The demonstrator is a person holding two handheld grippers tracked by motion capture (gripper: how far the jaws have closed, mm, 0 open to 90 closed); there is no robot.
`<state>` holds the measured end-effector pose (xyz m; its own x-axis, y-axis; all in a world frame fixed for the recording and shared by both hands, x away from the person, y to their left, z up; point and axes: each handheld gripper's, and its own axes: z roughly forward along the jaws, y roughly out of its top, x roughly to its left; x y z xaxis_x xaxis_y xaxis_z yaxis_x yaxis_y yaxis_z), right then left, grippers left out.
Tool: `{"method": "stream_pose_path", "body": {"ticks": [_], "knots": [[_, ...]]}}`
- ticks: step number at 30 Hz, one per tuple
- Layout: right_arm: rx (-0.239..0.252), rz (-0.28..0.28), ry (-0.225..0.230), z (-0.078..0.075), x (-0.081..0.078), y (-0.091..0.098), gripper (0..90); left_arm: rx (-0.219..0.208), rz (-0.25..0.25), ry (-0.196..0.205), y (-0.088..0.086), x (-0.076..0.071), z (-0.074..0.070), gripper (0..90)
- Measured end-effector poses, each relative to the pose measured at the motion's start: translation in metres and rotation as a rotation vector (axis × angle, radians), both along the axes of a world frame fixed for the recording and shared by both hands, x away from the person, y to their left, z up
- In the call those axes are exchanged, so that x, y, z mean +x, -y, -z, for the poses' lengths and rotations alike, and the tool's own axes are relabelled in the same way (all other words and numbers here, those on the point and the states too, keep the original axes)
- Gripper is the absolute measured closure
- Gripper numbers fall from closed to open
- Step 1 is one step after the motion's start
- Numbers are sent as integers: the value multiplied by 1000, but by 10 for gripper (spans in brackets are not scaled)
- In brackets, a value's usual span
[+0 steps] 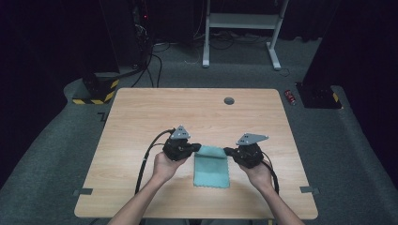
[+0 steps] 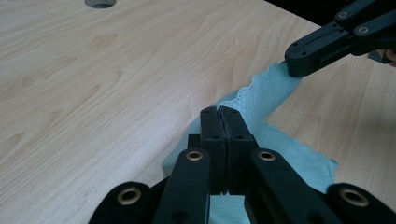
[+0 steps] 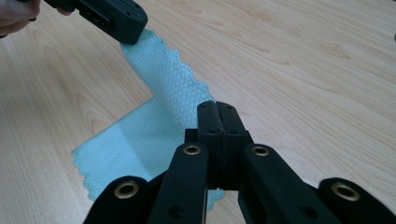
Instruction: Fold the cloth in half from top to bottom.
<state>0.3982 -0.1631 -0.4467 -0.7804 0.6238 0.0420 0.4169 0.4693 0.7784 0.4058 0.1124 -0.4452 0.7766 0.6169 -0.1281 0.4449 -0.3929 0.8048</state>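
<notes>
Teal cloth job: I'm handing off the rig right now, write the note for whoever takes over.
Left gripper: shut on the far left corner of the teal cloth.
Right gripper: shut on the far right corner.
Cloth: near the middle of the wooden table, far edge lifted and stretched between the two grippers, near part lying flat.
Done: both far corners gripped and raised.
Left: probably carry the far edge toward the near edge to fold the cloth, lay it down, then open both grippers.

Cloth point(image 1: 212, 167) on table point(image 1: 141, 122), between left gripper point(image 1: 196, 147) and right gripper point(image 1: 228, 151)
</notes>
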Motion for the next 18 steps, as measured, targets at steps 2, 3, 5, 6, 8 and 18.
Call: {"method": "stream_pose_path", "body": {"ticks": [2, 3, 5, 6, 8, 18], "knots": [[-4, -2, 2, 0, -2, 0, 900, -2, 2, -4, -1, -1, 1, 892], [-6, -6, 5, 1, -3, 0, 900, -6, 4, -9, -1, -2, 2, 892], [-10, -9, 5, 1, -6, -1, 900, -18, 4, -17, -3, -3, 3, 892], [-10, -10, 4, 2, -7, -1, 900, -24, 2, -22, -3, -4, 4, 892], [-12, -14, 5, 3, -9, -1, 900, -32, 4, -28, -4, -6, 6, 892], [-17, -27, -2, 11, -20, -1, 900, -45, 14, -27, -6, -17, 11, 892]]}}
